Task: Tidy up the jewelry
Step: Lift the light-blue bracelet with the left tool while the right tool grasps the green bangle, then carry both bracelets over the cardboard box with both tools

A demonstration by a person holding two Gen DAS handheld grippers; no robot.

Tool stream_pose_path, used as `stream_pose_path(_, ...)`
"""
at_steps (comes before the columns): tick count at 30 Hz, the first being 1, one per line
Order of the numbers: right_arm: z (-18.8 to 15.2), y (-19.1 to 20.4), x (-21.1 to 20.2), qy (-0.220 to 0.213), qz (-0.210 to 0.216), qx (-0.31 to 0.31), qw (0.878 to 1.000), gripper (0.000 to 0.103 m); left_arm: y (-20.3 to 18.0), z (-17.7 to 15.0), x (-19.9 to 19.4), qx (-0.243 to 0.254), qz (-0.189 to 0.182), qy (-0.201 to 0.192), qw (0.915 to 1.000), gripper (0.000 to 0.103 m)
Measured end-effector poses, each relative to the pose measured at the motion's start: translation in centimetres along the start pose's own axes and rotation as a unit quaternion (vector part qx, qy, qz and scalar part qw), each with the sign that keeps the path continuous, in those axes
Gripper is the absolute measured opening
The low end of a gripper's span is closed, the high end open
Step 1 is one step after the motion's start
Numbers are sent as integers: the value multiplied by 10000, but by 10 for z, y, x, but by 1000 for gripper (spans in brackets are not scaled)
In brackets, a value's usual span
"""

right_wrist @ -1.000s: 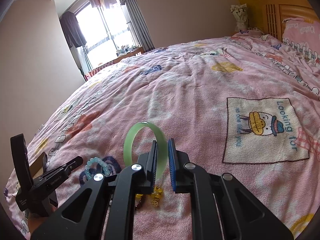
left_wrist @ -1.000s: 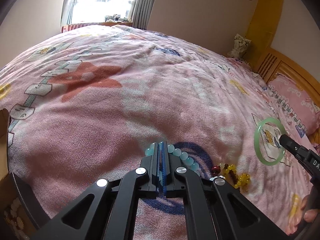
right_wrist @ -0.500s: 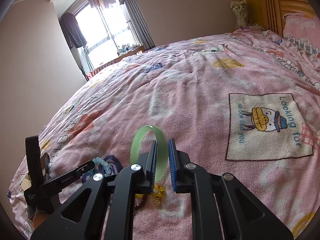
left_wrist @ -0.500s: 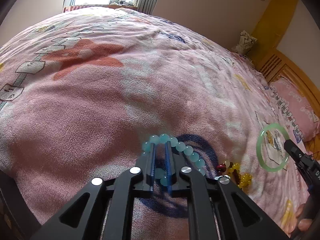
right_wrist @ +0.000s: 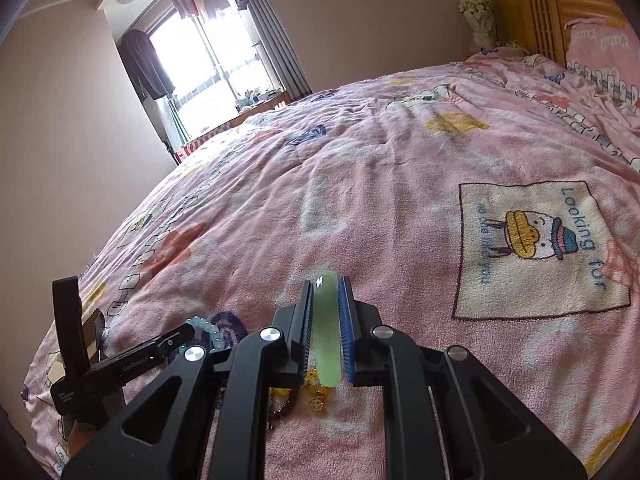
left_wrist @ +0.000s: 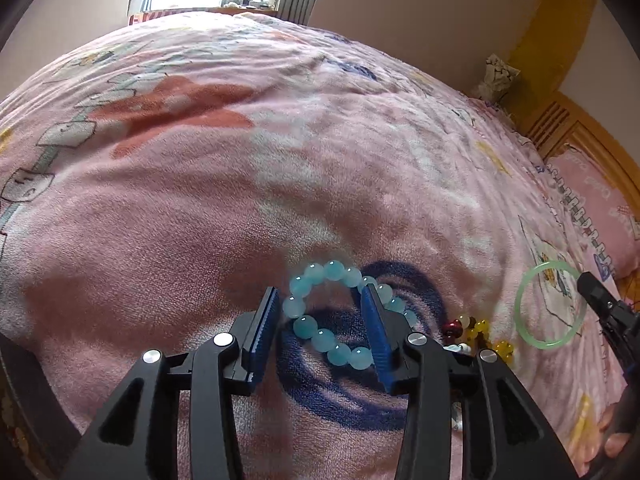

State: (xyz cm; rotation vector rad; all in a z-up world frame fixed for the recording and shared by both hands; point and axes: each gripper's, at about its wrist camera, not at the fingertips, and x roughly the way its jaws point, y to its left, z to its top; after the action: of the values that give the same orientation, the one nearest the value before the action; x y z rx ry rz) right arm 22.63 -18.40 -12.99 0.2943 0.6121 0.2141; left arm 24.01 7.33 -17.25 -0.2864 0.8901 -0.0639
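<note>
A light-blue bead bracelet [left_wrist: 320,340] lies as a loop on the pink blanket [left_wrist: 240,200]. My left gripper [left_wrist: 320,292] straddles it, and its jaws are opening with the pads off the beads. The right wrist view shows the same bracelet [right_wrist: 208,330] beside the left gripper [right_wrist: 188,332]. My right gripper [right_wrist: 326,282] is shut on a pale green bangle [right_wrist: 326,332], seen edge-on between the blue pads. From the left wrist view that bangle [left_wrist: 550,304] hangs as a ring at the tip of the right gripper [left_wrist: 596,292], above the blanket.
A tangle of yellow and dark red bead jewelry [left_wrist: 476,326] lies on the blanket between the two grippers, also under the right gripper [right_wrist: 316,398]. A pink pillow [left_wrist: 600,208] and wooden headboard [left_wrist: 560,120] are at the right. A hand [left_wrist: 612,436] holds the right gripper.
The left jaws have opened and let the blue bracelet spread into a loop on the blanket. The green bangle has swung edge-on in the right jaws.
</note>
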Motion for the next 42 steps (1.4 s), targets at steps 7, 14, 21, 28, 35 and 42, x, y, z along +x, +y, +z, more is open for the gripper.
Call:
stream_pose_path(7, -2, -1, 4, 61, -14, 32, 10000, 13, 12, -2, 5, -197, 37, -107, 9997, 17)
stream_pose_path(14, 0, 1, 0, -3, -17, 1, 10000, 13, 7, -2, -9, -57, -60, -361, 9993, 13)
stream_pose_path(21, 2, 5, -7, -97, 109, -18, 9999, 13, 3, 5, -28, -15, -112, -622, 9980, 13)
stream_pose_path(28, 4, 17, -19, -183, 235, -86, 9995, 13, -11, 6, -52, 182, -89, -872, 9960, 13)
stream_pose_path(35, 10, 32, -45, -186, 301, -161, 9992, 13, -15, 5, -75, 188, 48, -926, 9955, 13)
stream_pose_path(42, 23, 64, -95, -375, 468, -301, 9977, 13, -10, 7, -129, 103, 217, -1079, 9939, 13)
